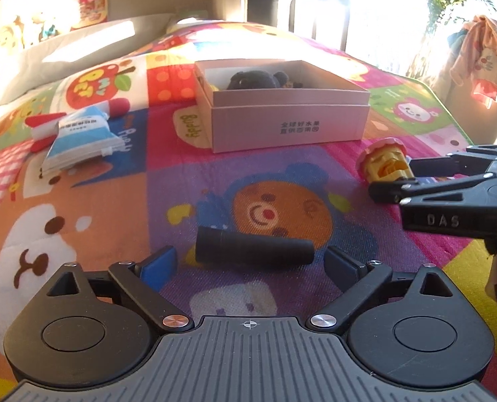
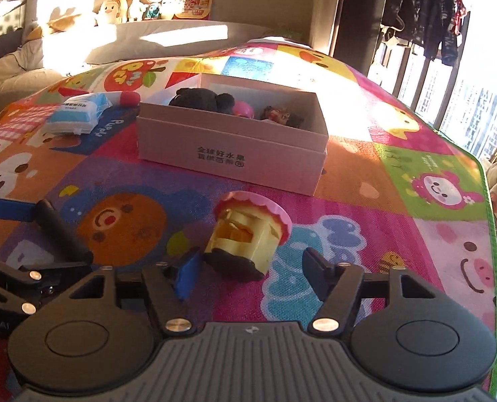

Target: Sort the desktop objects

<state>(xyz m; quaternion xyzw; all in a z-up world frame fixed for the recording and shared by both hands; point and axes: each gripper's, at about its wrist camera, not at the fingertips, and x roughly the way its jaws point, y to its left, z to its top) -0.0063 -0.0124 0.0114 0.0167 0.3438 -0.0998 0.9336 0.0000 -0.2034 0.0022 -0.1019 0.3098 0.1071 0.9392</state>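
Where fingers [image 1: 158,264] gape: black cylinder [image 1: 253,250].

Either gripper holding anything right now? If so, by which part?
Nothing held. Left gripper is open around the black cylinder; right gripper is open around the yellow toy's dark base. Both objects lie on the mat.

Bare mat [image 1: 168,181] lies between black cylinder [image 1: 253,249] and box [image 1: 282,114].

Home: cartoon play mat [image 2: 365,201], plush toys [image 2: 114,8], pillow [image 2: 181,38].
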